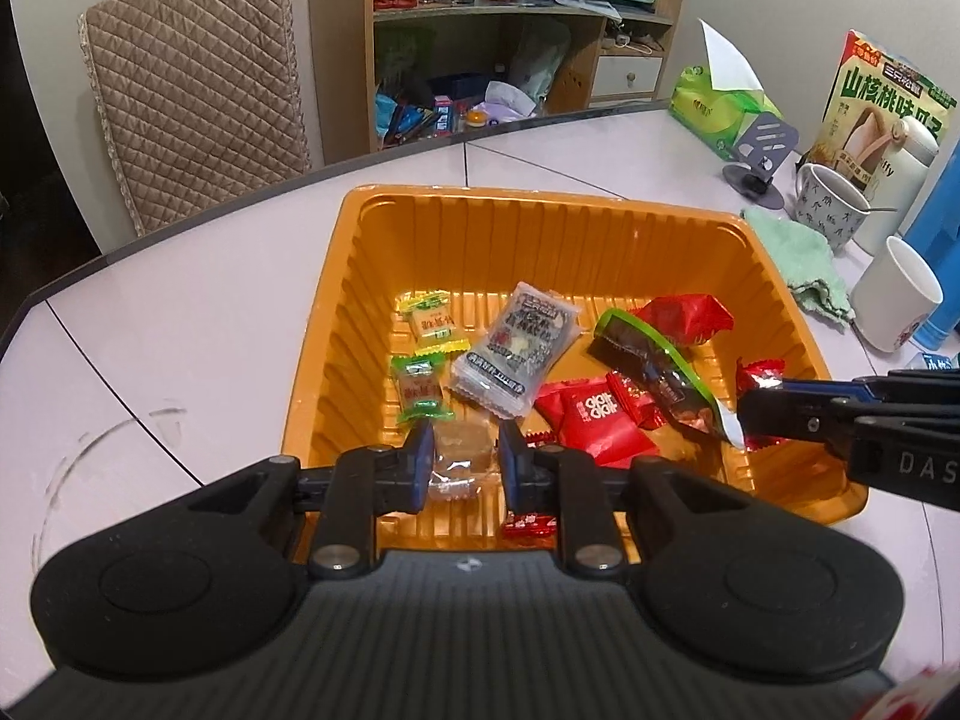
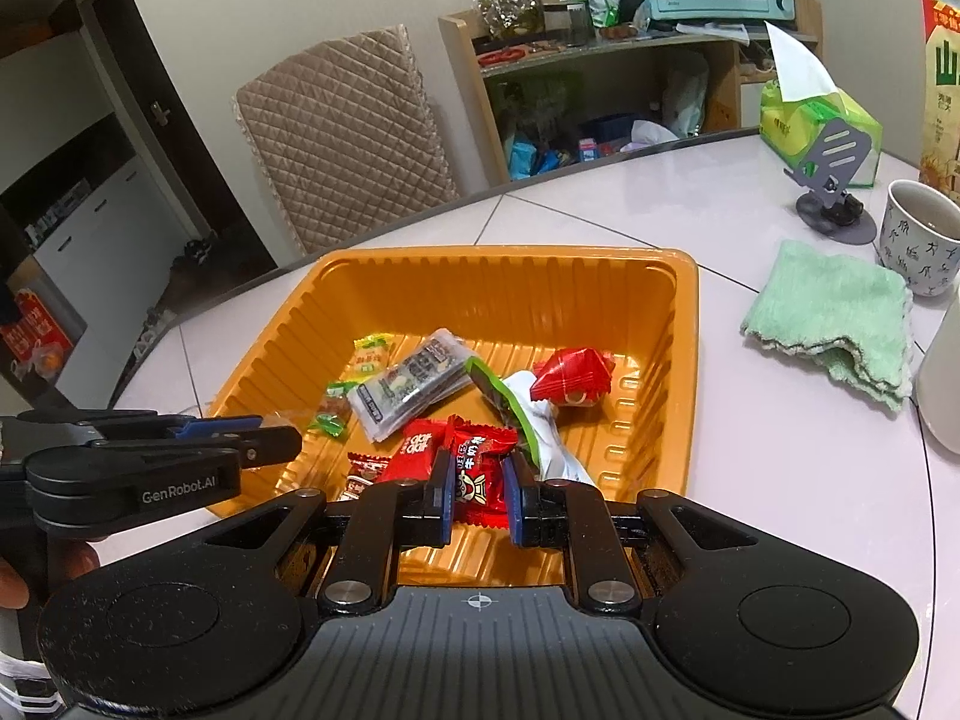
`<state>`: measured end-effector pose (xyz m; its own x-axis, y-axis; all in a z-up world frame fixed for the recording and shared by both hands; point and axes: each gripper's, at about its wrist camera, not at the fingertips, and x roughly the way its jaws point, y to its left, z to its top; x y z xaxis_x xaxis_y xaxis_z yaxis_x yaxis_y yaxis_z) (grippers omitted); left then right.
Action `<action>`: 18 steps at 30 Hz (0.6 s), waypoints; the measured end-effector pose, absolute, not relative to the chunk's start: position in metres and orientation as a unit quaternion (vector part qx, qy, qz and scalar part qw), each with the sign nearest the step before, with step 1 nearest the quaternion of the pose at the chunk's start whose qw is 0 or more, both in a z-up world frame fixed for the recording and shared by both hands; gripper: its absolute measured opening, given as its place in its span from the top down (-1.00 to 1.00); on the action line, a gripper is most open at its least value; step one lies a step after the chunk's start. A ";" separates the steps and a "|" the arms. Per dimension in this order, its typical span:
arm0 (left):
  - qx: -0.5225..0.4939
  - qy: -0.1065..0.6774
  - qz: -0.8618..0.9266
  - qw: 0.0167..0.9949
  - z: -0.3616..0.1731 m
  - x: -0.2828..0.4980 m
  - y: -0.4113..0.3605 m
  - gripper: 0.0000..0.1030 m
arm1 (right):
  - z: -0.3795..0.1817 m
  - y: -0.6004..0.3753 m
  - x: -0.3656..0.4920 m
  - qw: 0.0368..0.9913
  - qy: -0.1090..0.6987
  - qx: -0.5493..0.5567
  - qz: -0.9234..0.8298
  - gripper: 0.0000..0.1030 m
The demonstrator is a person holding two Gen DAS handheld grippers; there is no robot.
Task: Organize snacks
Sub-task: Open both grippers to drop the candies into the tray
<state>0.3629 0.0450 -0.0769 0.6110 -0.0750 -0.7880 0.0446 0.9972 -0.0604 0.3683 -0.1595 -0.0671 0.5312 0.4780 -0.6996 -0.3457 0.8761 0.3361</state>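
Note:
An orange ribbed tray point(image 1: 540, 222) point(image 2: 492, 288) on the white table holds several wrapped snacks: two green-ended candies point(image 1: 420, 390), a grey packet point(image 1: 516, 348) point(image 2: 414, 381), red packets point(image 1: 594, 420) point(image 2: 420, 450), a red foil snack point(image 1: 690, 312) point(image 2: 573, 375) and a dark green-edged bar point(image 1: 654, 372). My left gripper point(image 1: 462, 468) point(image 2: 264, 438) is shut on a clear-wrapped brown candy point(image 1: 459, 459) over the tray's near left edge. My right gripper point(image 2: 477, 480) point(image 1: 756, 414) is shut on a red candy point(image 2: 477, 474) point(image 1: 759, 375) over the tray's near right side.
Right of the tray lie a green cloth point(image 2: 834, 318) point(image 1: 798, 264), a patterned mug point(image 2: 918, 240) point(image 1: 831, 204), a white cup point(image 1: 897, 294), a phone stand point(image 2: 834, 180), a tissue pack point(image 2: 810, 114) and a snack box point(image 1: 888, 96). A quilted chair point(image 1: 198, 84) and shelf stand behind.

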 end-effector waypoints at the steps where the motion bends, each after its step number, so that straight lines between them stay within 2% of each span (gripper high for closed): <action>1: -0.018 0.441 -0.034 0.897 -0.077 0.363 0.045 0.60 | -0.067 -0.160 0.368 0.871 0.423 0.079 0.236 0.66; 18: -0.022 0.438 -0.036 0.898 -0.072 0.361 0.048 0.52 | -0.068 -0.156 0.370 0.870 0.424 0.078 0.238 0.66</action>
